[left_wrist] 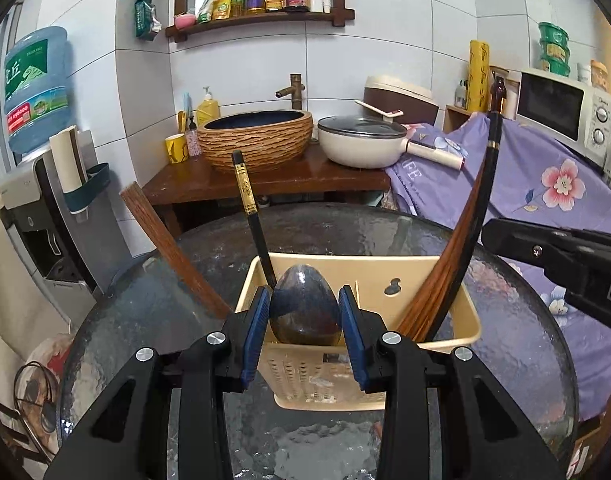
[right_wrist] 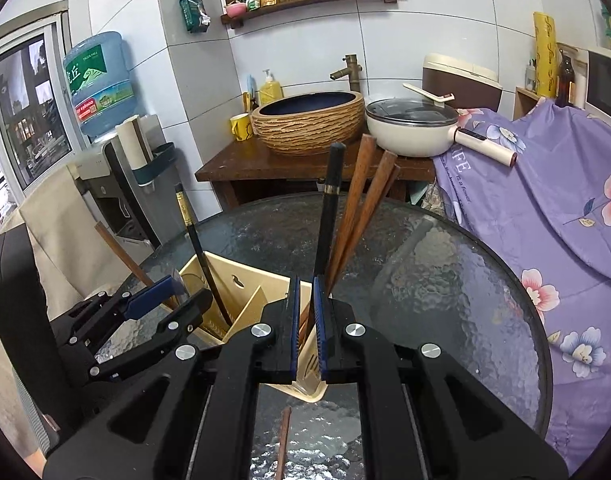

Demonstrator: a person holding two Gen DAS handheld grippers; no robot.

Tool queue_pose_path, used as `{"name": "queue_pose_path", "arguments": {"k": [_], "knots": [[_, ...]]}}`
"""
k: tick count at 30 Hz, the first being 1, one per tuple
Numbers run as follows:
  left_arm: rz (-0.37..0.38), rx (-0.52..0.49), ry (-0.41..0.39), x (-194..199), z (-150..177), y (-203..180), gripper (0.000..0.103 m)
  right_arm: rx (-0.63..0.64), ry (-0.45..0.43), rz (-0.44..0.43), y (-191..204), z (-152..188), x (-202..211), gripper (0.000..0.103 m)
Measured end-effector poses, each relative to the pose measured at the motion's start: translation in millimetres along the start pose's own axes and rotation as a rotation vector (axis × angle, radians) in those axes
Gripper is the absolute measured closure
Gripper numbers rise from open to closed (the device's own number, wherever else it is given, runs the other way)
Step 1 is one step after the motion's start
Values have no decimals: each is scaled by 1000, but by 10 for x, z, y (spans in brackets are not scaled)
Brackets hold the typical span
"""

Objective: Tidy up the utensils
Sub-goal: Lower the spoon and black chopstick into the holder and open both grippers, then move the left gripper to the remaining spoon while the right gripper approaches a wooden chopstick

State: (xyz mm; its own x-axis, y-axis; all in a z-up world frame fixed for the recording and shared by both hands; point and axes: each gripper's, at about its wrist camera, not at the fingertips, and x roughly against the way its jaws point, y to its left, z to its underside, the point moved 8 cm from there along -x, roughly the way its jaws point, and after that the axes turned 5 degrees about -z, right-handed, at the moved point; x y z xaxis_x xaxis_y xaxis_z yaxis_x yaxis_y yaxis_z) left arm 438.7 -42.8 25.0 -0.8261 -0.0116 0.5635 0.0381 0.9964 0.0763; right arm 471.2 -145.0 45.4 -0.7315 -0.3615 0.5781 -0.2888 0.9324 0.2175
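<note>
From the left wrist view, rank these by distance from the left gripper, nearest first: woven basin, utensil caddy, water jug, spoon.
1. Spoon, bowl clamped in the left gripper.
2. Utensil caddy, directly below.
3. Woven basin, on the wooden stand behind.
4. Water jug, far left.

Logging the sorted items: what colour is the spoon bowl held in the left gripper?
Dark speckled blue spoon bowl; left wrist view.

Glossy dark spoon bowl (left_wrist: pixel 305 310); matt cream plastic holder (left_wrist: pixel 457 312), perforated front; rippled glass tabletop (left_wrist: pixel 517 344); wood-grained brown chopsticks (right_wrist: pixel 369 204); ribbed blue pads (left_wrist: pixel 252 336).
</note>
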Motion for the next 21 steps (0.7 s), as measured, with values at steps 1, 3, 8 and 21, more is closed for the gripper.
{"name": "queue_pose_path", "arguments": {"k": [1,3,8,21], "knots": [[2,-6,-3,17,11,-12,66,-2,-5,-5,-3,10,12,95],[7,-11,-14,84,12,-18,53,-6,-10,-16,-3,14,52,95],[43,13,-83,434,74,19,33,-9,-56,-24,-43,100,288,56],[34,-59,-19,1227,1361,252,27,76,153,-58,-12,1402,218,46]]}}
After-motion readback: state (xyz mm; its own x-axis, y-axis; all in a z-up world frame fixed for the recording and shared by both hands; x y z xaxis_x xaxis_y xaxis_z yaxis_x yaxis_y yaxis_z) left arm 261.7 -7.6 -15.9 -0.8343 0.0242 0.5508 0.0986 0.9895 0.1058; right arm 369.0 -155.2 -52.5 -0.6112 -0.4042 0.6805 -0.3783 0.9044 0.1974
